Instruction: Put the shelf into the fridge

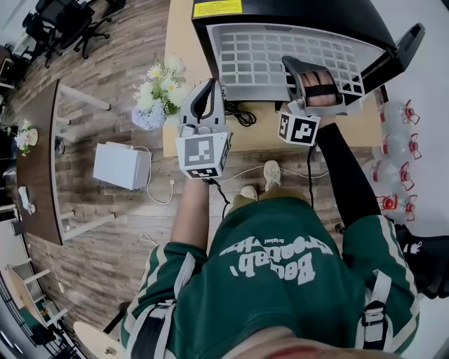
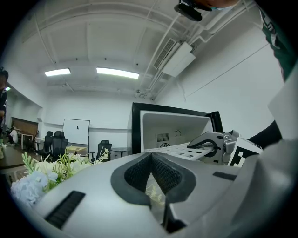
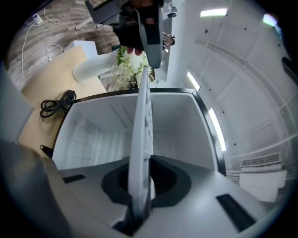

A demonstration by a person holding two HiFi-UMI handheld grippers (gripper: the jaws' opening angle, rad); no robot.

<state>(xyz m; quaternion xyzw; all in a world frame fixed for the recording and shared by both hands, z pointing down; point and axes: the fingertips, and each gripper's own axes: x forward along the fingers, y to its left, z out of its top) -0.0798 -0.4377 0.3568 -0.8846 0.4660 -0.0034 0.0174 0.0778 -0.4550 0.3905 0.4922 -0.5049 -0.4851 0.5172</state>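
While my right gripper [image 1: 303,73] clamps the near edge of the white perforated shelf [image 1: 245,56], which already reaches into the open mini fridge [image 1: 302,14], my left gripper [image 2: 151,160] hangs closed and empty near the flowers [image 1: 160,95]. I judge that insertion is midway. Next I should push the shelf straight in, keeping it level.

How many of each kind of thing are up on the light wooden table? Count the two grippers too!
fridge: 1
shelf: 1
bunch of flowers: 1
black cable: 1
grippers: 2, the left gripper and the right gripper
Total: 6
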